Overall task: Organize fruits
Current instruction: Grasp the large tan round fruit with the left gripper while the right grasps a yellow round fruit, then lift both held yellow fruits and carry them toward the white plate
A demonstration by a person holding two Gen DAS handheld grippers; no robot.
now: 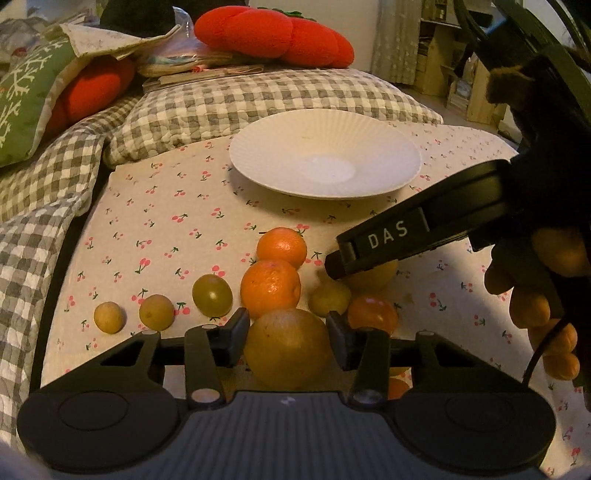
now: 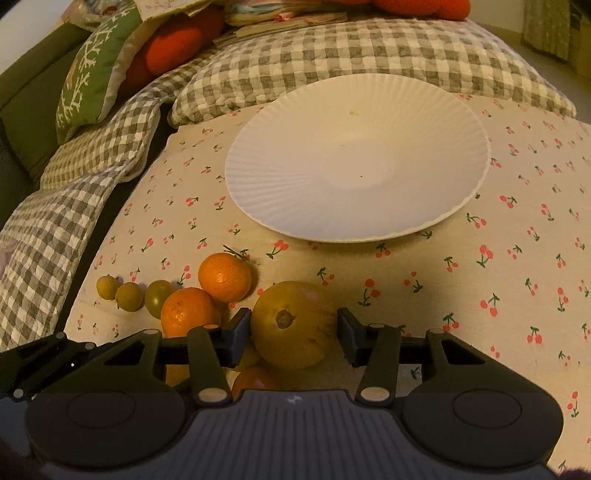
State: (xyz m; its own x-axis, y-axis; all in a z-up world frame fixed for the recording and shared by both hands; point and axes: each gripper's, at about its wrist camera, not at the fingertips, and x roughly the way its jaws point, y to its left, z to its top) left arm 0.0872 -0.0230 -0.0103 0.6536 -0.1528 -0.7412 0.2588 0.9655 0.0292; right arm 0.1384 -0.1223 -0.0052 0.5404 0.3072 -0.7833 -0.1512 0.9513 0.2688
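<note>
Several fruits lie on a cherry-print cloth in front of an empty white fluted plate point(image 1: 325, 162), which also shows in the right wrist view point(image 2: 354, 173). My left gripper point(image 1: 288, 338) is closed around a large yellow-orange fruit point(image 1: 288, 347), with both fingers touching its sides. My right gripper point(image 2: 294, 334) is closed around a big yellow fruit with a brown navel point(image 2: 293, 325); its finger shows in the left wrist view point(image 1: 388, 240). Two oranges point(image 1: 271, 284) point(image 1: 282, 246) sit behind the left gripper. A green fruit point(image 1: 212, 295) and two small yellow ones point(image 1: 156, 312) point(image 1: 109, 316) line up to the left.
Grey checked quilts and pillows point(image 1: 236, 107) rise behind the plate. Red plush cushions point(image 1: 273, 31) and a green cushion point(image 1: 22, 96) lie at the back left. A small orange-red fruit point(image 1: 371, 314) and a yellow one point(image 1: 330, 298) sit by the left gripper's right finger.
</note>
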